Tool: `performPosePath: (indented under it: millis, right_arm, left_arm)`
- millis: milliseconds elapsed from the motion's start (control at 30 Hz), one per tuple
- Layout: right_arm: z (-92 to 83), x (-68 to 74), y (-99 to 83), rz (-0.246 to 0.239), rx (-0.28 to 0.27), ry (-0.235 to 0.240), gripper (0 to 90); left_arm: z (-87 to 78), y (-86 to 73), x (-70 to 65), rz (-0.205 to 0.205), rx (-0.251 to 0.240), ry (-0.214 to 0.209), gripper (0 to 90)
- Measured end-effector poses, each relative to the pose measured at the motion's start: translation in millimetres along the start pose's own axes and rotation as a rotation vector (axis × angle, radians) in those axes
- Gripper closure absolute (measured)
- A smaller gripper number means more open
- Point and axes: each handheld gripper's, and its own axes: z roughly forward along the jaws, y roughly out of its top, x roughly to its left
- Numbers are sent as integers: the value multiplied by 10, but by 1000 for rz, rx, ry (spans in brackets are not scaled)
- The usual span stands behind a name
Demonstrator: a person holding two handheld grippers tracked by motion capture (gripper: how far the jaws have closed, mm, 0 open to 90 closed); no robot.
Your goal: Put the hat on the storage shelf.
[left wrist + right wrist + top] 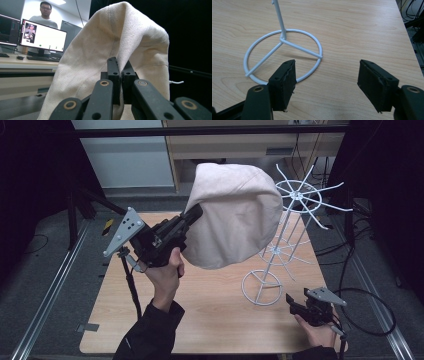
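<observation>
The high view looks forward and down from above the person's side onto the wooden table (210,320), far enough back to take in both hands. The left gripper view rides close behind its own jaws and faces level across the room; the cream cloth cap (112,42) hangs right at and above the jaw tips, and a lit monitor (42,37) sits far off to their left. The right gripper view tilts down at the tabletop, the white wire stand (283,53) just ahead of its jaws. The high view shares the cap (235,215) and stand (272,270) with them.
</observation>
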Motion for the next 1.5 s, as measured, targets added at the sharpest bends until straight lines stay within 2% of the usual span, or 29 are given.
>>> performPosePath:
  millis: [467, 633, 1033, 1300, 1500]
  right_arm:
    - [-1, 10, 0, 5, 1, 3, 309]
    - [3, 6, -2, -3, 0, 1, 309]
    - [5, 5, -4, -15, -3, -5, 303]
    - [7, 7, -7, -15, -5, -5, 297]
    - [8, 6, -7, -17, -6, -5, 294]
  left_arm:
    - [24, -297, 182, -53, 55, -4, 884]
    - [10, -367, 235, -56, 80, 0, 882]
    - [9, -492, 307, -49, 131, 8, 875]
    - [43, -602, 306, -1, 206, 12, 860]
    - [71, -700, 302, 17, 256, 9, 851]
